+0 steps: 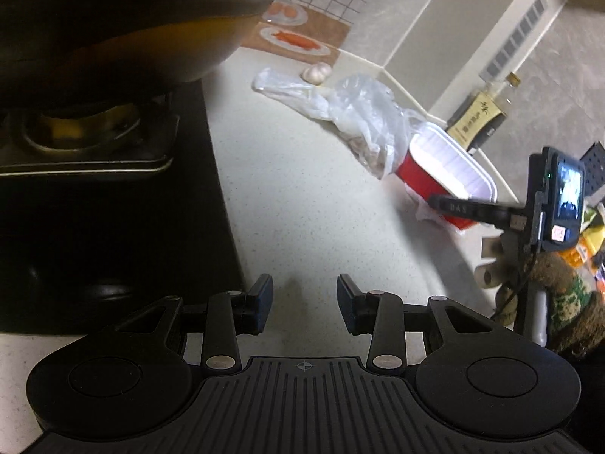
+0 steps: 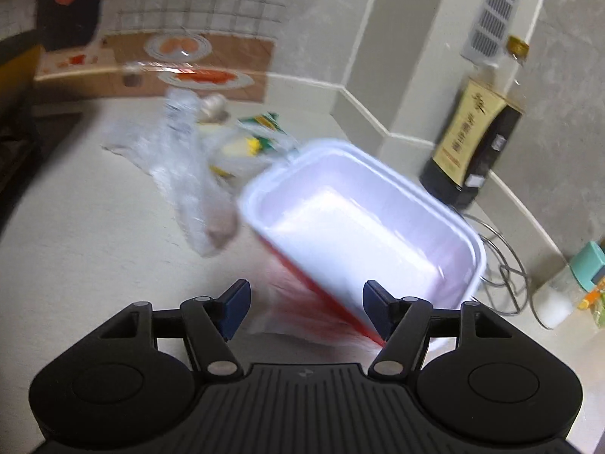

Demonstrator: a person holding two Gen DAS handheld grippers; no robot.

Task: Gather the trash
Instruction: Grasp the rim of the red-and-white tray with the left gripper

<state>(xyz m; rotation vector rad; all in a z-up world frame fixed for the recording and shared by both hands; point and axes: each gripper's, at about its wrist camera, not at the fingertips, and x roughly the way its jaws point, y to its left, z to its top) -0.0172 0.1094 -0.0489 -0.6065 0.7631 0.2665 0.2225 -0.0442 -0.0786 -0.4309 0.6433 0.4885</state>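
Nearest the right wrist camera, the right gripper [image 2: 306, 312] has its jaws apart, with the near red corner of a tray [image 2: 363, 227] lying between the blue pads; the blur hides whether either pad touches it. The left gripper [image 1: 304, 302] hangs over bare tabletop [image 1: 295, 196] with its jaws open and nothing between them.

The tray is a single rectangular container, white inside with a rolled white rim and red outside, tilted on the tabletop near the wall corner. One crumpled clear plastic bag [image 1: 355, 113] lies just beside its far end, stretching toward a garlic bulb [image 1: 317, 72]. In the right wrist view a green and yellow wrapper [image 2: 257, 136] shows behind the bag, close to the tray's far rim.

One dark bottle [image 2: 472, 140] with a tan label and gold cap stands against the wall to the right of the tray, and a wire rack [image 2: 503, 276] sits just beyond the tray's right end. A wok [image 1: 124, 26] on the stove [image 1: 106, 196] fills the left of the left wrist view. Two plates [image 1: 298, 39] of sliced food rest on a mat by the tiled wall.
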